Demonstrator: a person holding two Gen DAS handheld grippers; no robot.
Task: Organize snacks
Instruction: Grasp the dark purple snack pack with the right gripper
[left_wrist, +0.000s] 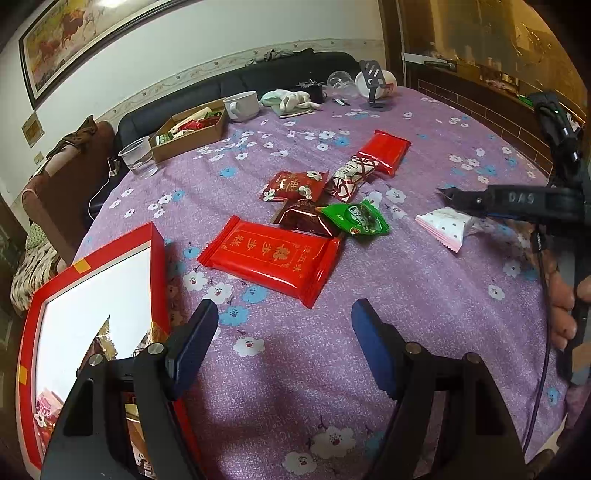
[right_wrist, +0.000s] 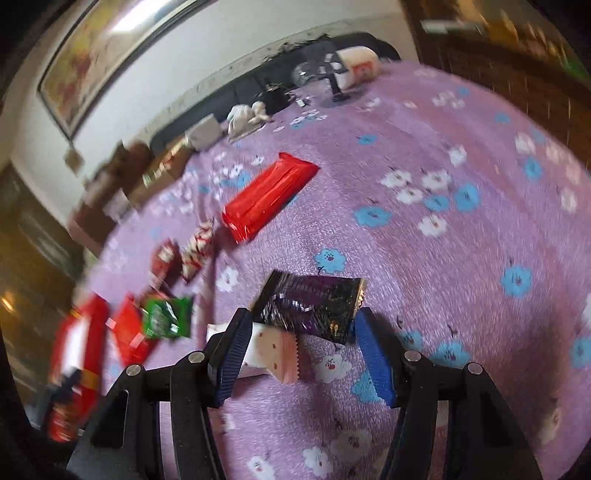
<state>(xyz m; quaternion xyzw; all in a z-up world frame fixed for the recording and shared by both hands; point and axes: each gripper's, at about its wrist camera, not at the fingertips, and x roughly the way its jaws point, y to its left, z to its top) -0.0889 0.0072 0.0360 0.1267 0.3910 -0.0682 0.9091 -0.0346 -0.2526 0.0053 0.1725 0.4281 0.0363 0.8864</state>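
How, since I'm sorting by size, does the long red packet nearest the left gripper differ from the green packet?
The long red packet is larger than the green packet. The red one is flat and rectangular; the green one is short and puffy. The red one carries gold print, the green one white. Both lie on the floral cloth.

Dark purple snack packet (right_wrist: 312, 308) clamped crosswise above the floral cloth (right_wrist: 443, 258)
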